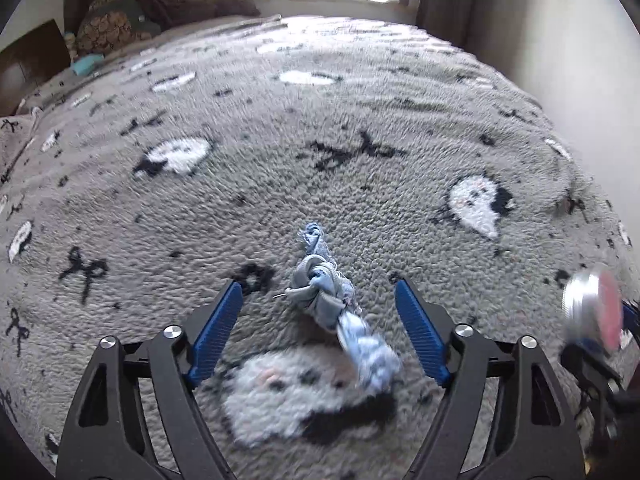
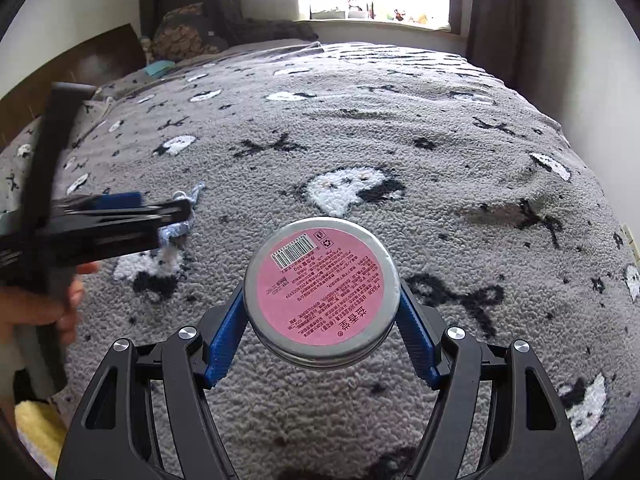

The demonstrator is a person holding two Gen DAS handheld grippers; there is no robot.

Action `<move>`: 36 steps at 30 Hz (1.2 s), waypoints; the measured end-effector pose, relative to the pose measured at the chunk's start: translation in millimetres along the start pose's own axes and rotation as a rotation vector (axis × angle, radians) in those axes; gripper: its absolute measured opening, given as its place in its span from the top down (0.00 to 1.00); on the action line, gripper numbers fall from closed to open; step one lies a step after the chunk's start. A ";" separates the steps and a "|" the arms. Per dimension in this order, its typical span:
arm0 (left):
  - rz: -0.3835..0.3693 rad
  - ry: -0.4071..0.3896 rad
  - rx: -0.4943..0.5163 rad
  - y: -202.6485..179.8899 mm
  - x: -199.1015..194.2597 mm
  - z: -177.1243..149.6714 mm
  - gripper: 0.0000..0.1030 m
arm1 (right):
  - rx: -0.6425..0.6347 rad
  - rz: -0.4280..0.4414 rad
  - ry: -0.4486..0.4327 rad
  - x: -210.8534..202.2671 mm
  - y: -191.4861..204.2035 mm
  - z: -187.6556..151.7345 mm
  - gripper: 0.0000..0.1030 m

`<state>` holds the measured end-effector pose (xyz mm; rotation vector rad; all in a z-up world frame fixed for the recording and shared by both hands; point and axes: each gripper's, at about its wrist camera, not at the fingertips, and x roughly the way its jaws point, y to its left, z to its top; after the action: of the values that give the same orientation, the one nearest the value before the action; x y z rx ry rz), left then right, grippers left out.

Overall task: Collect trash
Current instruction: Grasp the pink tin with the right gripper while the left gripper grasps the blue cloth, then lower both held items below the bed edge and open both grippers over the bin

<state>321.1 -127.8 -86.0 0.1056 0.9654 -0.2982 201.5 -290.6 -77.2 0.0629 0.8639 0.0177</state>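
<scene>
We take the grey fleece blanket (image 2: 440, 128) on the bed as our landmark. Our right hand-held gripper (image 2: 322, 304) pinches a round metal tin (image 2: 320, 292) with a pink label, its blue pads pressed to the rim on both sides, the tin lifted clear above the blanket. Our left hand-held gripper (image 1: 318, 304) stands spread, its pads apart from the knotted light-blue cloth scrap (image 1: 332, 300) that lies on the blanket between them, just beside a white ghost figure (image 1: 288, 392) woven into the blanket.
</scene>
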 end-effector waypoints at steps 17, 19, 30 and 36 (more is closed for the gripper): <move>-0.025 -0.122 0.196 -4.9 -76.0 -68.2 0.74 | -0.054 0.033 -0.057 -59.9 17.6 -61.4 0.31; -0.050 -0.155 0.206 -1.4 -99.1 -85.3 0.74 | -0.074 0.044 -0.078 -74.2 25.6 -75.2 0.31; -0.143 -0.231 0.226 16.3 -179.3 -206.9 0.74 | -0.111 0.083 -0.133 -130.6 63.7 -154.0 0.31; -0.182 -0.189 0.226 10.3 -188.5 -274.0 0.74 | -0.090 0.101 -0.076 -126.9 78.5 -195.5 0.31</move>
<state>6.5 -19.3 -87.0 0.1929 0.7526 -0.5750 -28.7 -208.1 -102.5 0.0227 0.7827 0.1481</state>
